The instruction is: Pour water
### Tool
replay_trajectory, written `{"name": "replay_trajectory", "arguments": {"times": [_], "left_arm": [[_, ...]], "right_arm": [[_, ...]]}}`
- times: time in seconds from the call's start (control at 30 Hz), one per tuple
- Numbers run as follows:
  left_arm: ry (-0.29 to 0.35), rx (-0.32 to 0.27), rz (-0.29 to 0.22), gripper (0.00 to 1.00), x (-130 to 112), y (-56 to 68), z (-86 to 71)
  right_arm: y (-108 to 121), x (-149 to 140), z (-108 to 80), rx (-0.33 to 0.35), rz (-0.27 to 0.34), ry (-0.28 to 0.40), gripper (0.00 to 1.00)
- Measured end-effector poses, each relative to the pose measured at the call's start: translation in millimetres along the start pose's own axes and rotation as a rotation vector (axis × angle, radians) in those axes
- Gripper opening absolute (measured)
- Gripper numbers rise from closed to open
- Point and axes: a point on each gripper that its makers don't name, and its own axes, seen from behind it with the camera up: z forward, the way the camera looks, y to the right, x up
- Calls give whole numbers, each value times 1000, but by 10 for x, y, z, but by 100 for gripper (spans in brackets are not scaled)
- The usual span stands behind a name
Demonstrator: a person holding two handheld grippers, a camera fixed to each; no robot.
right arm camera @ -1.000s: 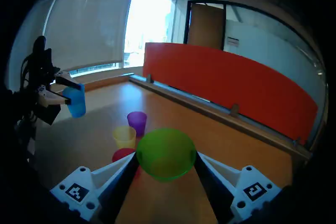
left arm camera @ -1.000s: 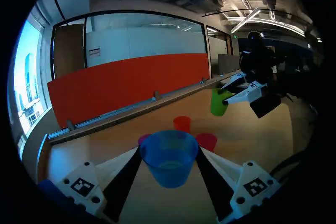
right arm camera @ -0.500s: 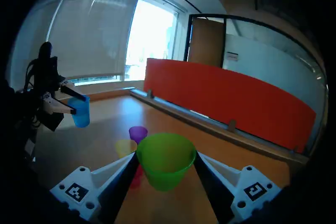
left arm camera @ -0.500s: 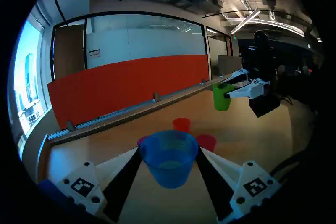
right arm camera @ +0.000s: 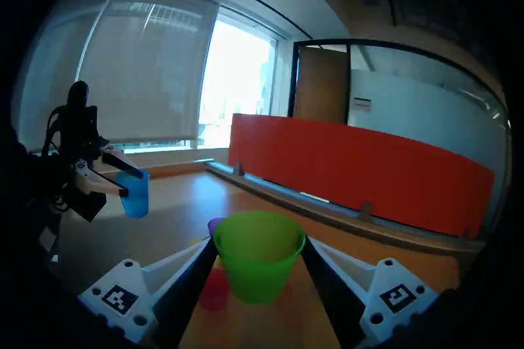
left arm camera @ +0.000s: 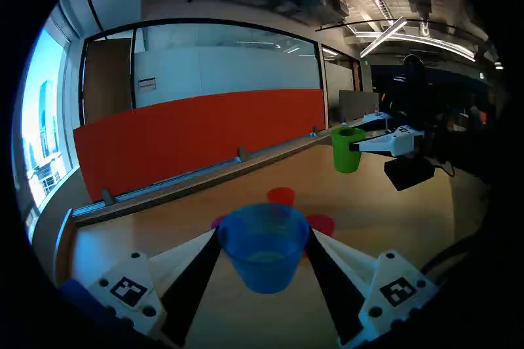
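Between the jaws of the left gripper (left arm camera: 263, 244) sits a blue cup (left arm camera: 264, 267), clamped upright on both sides, with a little liquid showing low inside. Ahead of those jaws and off to their right, the right gripper (right arm camera: 259, 251) grasps a green cup (right arm camera: 259, 264) upright above the tabletop (left arm camera: 393, 218). Just beyond the blue cup, lower than the jaws, stand an orange cup (left arm camera: 281, 195), a red cup (left arm camera: 321, 223) and a purple cup (left arm camera: 219, 221).
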Motion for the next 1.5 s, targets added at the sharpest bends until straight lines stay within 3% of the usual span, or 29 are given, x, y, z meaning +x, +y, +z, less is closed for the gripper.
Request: {"name": "replay_trajectory", "arguments": {"times": [0.87,1.5], "left_arm": [[23,2,-13,87,55,-25,12],[63,3,-21,87,180,-27,3]], "right_arm": [[-103,209,22,17,60,111,93],[-174,201,29,41,33,97,94]]}}
